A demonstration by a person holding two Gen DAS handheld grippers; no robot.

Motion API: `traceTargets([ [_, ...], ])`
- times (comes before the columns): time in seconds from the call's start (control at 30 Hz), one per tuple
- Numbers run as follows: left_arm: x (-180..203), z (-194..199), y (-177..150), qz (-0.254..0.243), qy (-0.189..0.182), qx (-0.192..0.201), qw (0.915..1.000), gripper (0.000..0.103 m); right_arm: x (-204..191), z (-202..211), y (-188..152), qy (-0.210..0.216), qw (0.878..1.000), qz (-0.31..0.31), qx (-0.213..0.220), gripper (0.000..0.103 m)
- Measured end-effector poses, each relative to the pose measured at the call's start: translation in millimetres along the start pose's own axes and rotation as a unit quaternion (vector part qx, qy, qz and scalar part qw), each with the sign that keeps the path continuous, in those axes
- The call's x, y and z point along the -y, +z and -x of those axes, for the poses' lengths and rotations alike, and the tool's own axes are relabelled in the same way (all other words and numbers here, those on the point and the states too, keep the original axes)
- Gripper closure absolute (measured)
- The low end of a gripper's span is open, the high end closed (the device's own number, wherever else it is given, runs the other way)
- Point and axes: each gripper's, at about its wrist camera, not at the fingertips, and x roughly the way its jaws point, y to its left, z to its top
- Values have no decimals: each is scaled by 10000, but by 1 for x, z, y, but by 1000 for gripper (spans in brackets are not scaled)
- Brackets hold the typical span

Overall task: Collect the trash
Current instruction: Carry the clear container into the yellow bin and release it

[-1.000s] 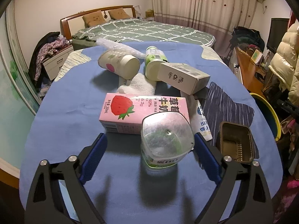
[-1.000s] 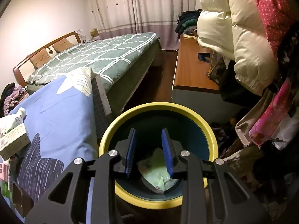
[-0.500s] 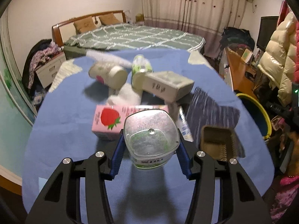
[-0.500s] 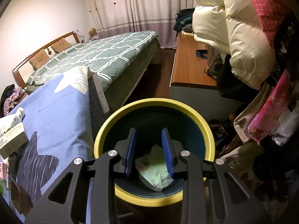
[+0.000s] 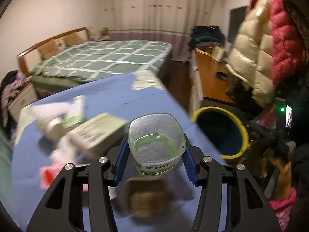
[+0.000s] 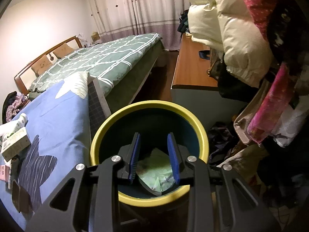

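Note:
My left gripper [image 5: 155, 145] is shut on a clear plastic cup [image 5: 156, 141] with a green band, held up above the blue table [image 5: 108, 104]. The yellow-rimmed bin [image 5: 220, 131] stands to the right of the table. In the right wrist view my right gripper [image 6: 154, 154] hangs over the same bin [image 6: 148, 108], jaws partly apart with nothing between them. Green-white trash [image 6: 154, 172] lies in the bin's bottom. A brown tray [image 5: 146, 199], a white box [image 5: 96, 131], a pink carton [image 5: 48, 174] and bottles [image 5: 75, 112] lie on the table.
A bed [image 5: 104, 58] with a green checked cover stands behind the table. A wooden desk [image 6: 193, 67] and hanging padded jackets [image 6: 231, 29] crowd the right side. The person's other hand and gripper [image 5: 280, 154] show at the right.
My left gripper has closed on the clear cup, lifted it off the table and swung right towards the bin. The right gripper has stayed over the bin.

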Motion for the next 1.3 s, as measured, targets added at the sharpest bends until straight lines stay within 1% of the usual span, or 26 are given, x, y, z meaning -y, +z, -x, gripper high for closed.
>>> traceTargets([
  [0.07,23,-16,11,-129,-145,-51,9998,52,7,2,-1,4,10000,-44,18,73],
  [0.1,36,-27,16,-215,-196,-71,9996,52,11,3,-1,10,10000,-75,18,69],
  [0.13,48,-37,19,-283,-242,-117,9992,52,15,3,-2,1,9999,-106,21,68],
  [0.27,84,-80,28,-377,-554,-455,9967,52,33,1,-5,-26,9997,-230,-38,68],
  [0.37,109,-107,30,-466,-675,-642,9946,52,41,0,-6,-31,9996,-282,-66,68],
  [0.53,139,-141,32,-495,-671,-805,9933,52,54,-3,-9,-25,9993,-359,-109,68],
  [0.67,159,-159,35,-569,-629,-814,9931,51,60,-6,-12,3,9990,-420,-153,68],
  [0.7,161,-162,35,-582,-603,-805,9932,42,61,-6,-12,7,9989,-435,-157,68],
  [0.73,166,-166,36,-594,-527,-755,9940,29,61,-6,-12,7,9989,-445,-160,68],
  [0.77,169,-168,37,-599,-504,-705,9944,27,62,-6,-12,7,9988,-458,-166,68],
  [0.8,171,-169,38,-617,-490,-672,9946,26,63,-6,-13,9,9987,-471,-169,68],
  [0.87,172,-166,41,-628,-462,-635,9949,26,63,-5,-13,18,9987,-477,-169,68],
  [0.97,161,-145,45,-543,-476,-517,9961,23,60,-4,-13,39,9989,-442,-151,68],
  [1.07,142,-115,47,-449,-441,-303,9976,17,52,-2,-14,104,9991,-375,-151,67],
  [1.2,109,-71,43,-378,-320,-51,9988,13,33,0,-18,208,9994,-209,-189,66],
  [1.3,75,-33,32,-332,-67,163,9993,10,13,1,-21,304,9993,-39,-231,66],
])
